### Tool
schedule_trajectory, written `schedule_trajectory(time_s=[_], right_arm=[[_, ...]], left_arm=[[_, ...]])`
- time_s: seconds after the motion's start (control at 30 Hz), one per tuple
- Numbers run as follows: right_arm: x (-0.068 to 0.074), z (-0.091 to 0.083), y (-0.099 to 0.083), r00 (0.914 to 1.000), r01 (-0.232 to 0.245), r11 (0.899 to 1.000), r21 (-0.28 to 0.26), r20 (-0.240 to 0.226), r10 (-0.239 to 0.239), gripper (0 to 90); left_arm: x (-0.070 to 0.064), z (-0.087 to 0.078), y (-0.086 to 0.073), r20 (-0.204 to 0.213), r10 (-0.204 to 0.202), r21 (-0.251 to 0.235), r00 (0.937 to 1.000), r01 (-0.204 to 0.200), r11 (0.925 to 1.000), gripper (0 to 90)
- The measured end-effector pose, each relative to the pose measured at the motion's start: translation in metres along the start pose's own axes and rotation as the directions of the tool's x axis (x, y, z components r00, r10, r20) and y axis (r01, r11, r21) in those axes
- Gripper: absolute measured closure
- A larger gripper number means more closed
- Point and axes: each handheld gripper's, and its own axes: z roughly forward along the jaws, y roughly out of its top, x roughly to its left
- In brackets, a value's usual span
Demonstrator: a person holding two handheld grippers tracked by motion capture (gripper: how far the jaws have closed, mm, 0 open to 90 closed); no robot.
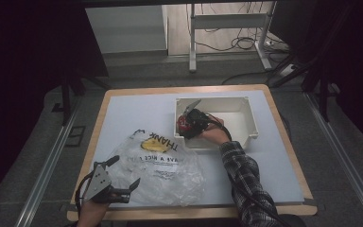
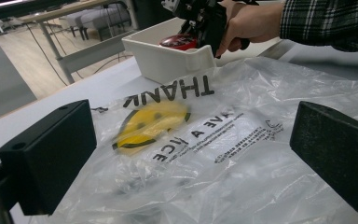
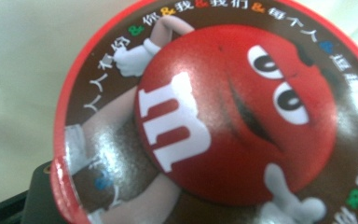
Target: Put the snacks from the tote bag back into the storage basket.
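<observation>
Candy tin [image 3: 205, 121]: round red lid faces the right gripper [image 1: 191, 124] camera, inside the white bin [image 1: 248, 124]. Grip state indeterminate; tin body hidden. Left gripper [image 1: 123, 182] spread over plastic bag [image 1: 163, 168].

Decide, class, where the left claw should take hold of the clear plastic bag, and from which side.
Grip the plastic bag at its near, crumpled edge, coming in low from the person's side. The film there bunches into folds that two jaws can pinch; the flatter printed middle offers little to catch. The left claw already stands open at that edge.
</observation>
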Motion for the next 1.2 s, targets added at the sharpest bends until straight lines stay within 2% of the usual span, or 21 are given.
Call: schedule_trajectory(time_s=[0.57, 0.87, 1.2], right_arm=[[-0.001, 0.0009, -0.002, 1.0, -0.005, 1.0, -0.009, 0.003, 0.005, 24.8], [-0.0005, 0.0031, -0.0011, 0.9999, 0.0, 1.0, -0.008, -0.013, 0.0, 17.7], [-0.0002, -0.0002, -0.0007, 0.9996, -0.013, 1.0, -0.017, -0.027, 0.013, 13.7]], left_arm=[[-0.0006, 0.0002, 0.0002, 0.002, 0.011, 0.008, 0.9999, -0.011, 0.9999, 0.4], [-0.0011, 0.0005, 0.0001, 0.002, 0.008, 0.005, 1.0, -0.008, 1.0, 0.4], [-0.0014, 0.0007, 0.0001, 0.002, 0.01, 0.006, 1.0, -0.01, 0.9999, 0.4]])
